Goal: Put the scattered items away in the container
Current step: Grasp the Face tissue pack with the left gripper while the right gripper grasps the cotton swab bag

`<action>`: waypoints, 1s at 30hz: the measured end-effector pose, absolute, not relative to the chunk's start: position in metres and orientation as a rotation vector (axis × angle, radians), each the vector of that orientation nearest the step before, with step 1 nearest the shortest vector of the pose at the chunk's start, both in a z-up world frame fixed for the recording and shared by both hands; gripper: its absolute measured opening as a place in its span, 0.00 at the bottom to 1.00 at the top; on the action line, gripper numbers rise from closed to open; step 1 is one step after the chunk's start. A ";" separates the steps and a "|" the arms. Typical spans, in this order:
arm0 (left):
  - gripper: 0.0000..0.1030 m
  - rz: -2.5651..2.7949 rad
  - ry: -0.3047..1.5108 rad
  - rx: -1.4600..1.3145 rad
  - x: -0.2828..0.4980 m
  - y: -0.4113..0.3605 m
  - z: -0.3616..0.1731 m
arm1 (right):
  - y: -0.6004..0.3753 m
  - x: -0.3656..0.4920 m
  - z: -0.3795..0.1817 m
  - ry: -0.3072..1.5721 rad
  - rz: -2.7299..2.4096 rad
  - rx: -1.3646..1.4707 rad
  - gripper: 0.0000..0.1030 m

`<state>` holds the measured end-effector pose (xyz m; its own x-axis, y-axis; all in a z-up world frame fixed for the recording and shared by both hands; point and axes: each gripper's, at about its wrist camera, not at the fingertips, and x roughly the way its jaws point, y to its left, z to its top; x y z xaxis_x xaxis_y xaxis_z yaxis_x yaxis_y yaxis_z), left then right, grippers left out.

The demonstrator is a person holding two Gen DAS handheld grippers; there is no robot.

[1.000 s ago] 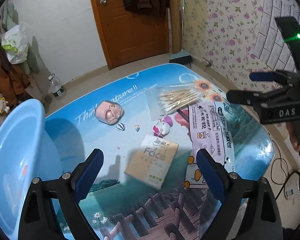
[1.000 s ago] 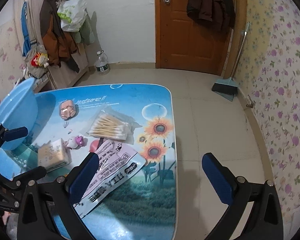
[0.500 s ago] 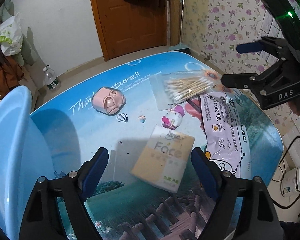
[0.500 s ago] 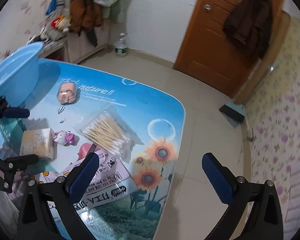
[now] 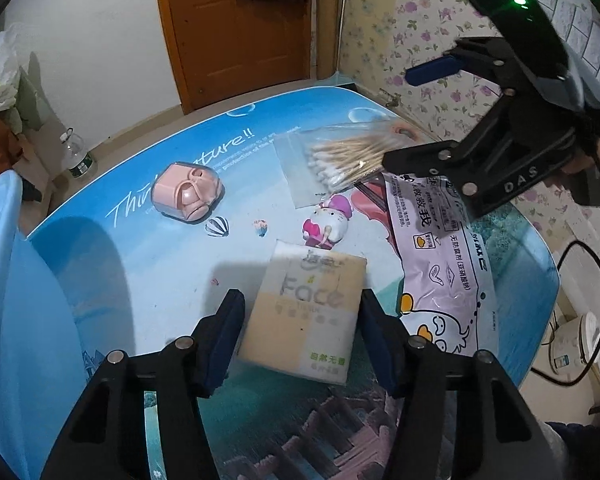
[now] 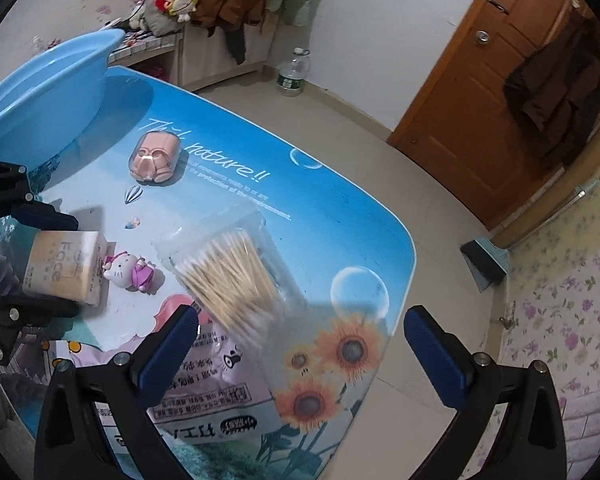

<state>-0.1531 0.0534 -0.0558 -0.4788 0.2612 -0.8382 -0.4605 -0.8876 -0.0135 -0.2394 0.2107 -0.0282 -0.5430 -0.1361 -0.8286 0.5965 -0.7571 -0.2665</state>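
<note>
On the tabletop (image 5: 100,248) I count five items, one each: tissue pack (image 5: 306,312), cat figurine (image 5: 328,224), pink case (image 5: 186,192), cotton-swab bag (image 6: 232,276), snack packet (image 5: 440,264). One blue basin (image 6: 48,88) sits left. My left gripper (image 5: 300,344) straddles the tissue pack, spread; my right gripper (image 6: 300,356) hovers spread above the swabs.

the left gripper (image 5: 300,338) came down and forward over the last second until its blue pads sat on either side of the tissue pack (image 5: 306,312), and its jaws narrowed from a wide spread to just beside the pack's edges. the right gripper (image 6: 300,350) swung in from beyond the table edge and dropped toward the bag of cotton swabs (image 6: 230,276), jaws wide apart; in the left wrist view it went from high at the right to hanging over the swabs and the snack packet (image 5: 440,264).
</note>
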 end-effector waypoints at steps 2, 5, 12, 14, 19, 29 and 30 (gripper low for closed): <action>0.53 2.364 0.297 -1.286 -0.154 0.053 -0.056 | 0.208 -0.244 -0.031 0.757 -2.277 1.177 1.00; 0.48 2.360 0.298 -1.269 -0.152 0.053 -0.056 | 0.204 -0.252 -0.034 0.749 -2.234 1.187 1.00; 0.47 2.356 0.293 -1.246 -0.148 0.050 -0.056 | 0.191 -0.258 -0.045 0.752 -2.182 1.188 1.00; 0.47 2.356 0.288 -1.246 -0.149 0.050 -0.056 | 0.188 -0.259 -0.049 0.754 -2.162 1.196 0.99; 0.47 2.361 0.284 -1.245 -0.148 0.050 -0.055 | 0.185 -0.262 -0.053 0.739 -2.139 1.193 0.99; 0.47 2.370 0.258 -1.247 -0.147 0.046 -0.055 | 0.188 -0.262 -0.054 0.600 -2.068 1.178 0.69; 0.47 2.372 0.254 -1.248 -0.147 0.045 -0.055 | 0.187 -0.261 -0.053 0.593 -2.062 1.175 0.64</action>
